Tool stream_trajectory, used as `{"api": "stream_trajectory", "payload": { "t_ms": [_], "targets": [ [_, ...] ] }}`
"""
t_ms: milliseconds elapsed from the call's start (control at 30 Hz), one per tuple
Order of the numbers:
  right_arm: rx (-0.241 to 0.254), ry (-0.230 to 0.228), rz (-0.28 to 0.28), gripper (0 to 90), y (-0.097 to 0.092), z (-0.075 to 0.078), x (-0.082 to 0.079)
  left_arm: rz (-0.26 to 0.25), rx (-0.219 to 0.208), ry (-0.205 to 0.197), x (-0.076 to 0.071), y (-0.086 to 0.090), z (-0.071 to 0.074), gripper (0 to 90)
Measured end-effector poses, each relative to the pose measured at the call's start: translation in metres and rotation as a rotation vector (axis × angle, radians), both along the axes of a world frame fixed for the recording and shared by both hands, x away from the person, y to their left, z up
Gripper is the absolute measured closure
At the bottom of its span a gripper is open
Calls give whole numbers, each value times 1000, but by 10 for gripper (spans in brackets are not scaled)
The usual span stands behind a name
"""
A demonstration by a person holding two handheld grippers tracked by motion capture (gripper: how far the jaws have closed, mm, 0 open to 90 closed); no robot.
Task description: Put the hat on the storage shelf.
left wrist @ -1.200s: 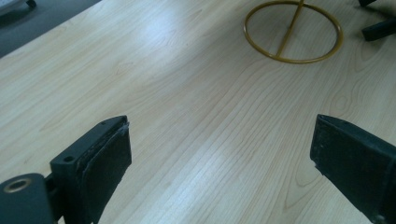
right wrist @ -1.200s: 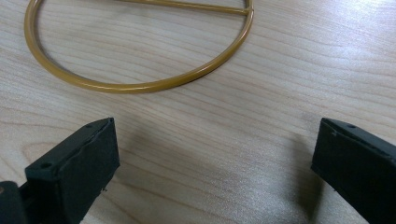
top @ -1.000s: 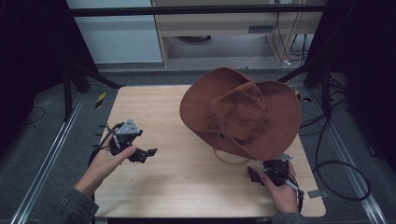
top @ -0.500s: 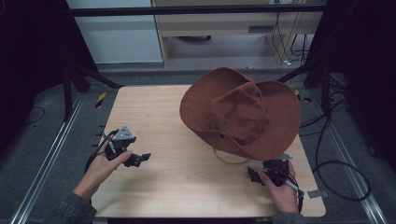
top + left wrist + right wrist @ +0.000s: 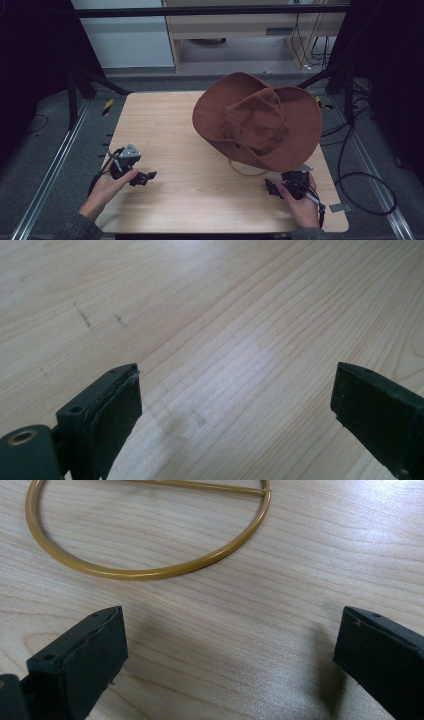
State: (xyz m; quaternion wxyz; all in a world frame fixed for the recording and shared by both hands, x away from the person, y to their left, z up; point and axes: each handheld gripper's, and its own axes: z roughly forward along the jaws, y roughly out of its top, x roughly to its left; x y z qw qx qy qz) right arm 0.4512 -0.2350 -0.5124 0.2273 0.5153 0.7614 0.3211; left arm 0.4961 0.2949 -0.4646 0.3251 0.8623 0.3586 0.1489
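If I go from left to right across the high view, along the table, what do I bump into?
Left claw → bare wood of the table → tan cord loop → right claw. The big brown hat sits farther back on the right half.

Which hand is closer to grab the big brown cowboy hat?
Probably the right. The right gripper, jaws open, sits just below the brown felt cowboy hat, facing its tan cord loop. The left gripper is far across the wooden table.
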Motion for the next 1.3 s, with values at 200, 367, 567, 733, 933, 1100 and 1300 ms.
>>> {"api": "stream_trajectory", "payload": {
  "t_ms": [200,367,567,733,933,1100,1300],
  "targets": [
    [-1,0,-1,7,0,0,0,30,10,12,5,3,-14,58],
    [0,0,-2,7,0,0,0,55,11,15,5,3,-18,57],
    [0,0,-2,7,0,0,0,70,5,20,8,4,-27,55],
    [15,10,-18,7,2,0,-1,88,14,20,10,4,-31,55],
    [-1,-1,-2,7,0,0,0,107,-11,-3,9,3,-38,35],
    [15,10,-18,7,2,0,-1,126,-45,-53,6,7,-43,24],
    [-1,-1,-2,4,0,0,0,138,-42,-52,5,6,-43,17]
  ]
}}
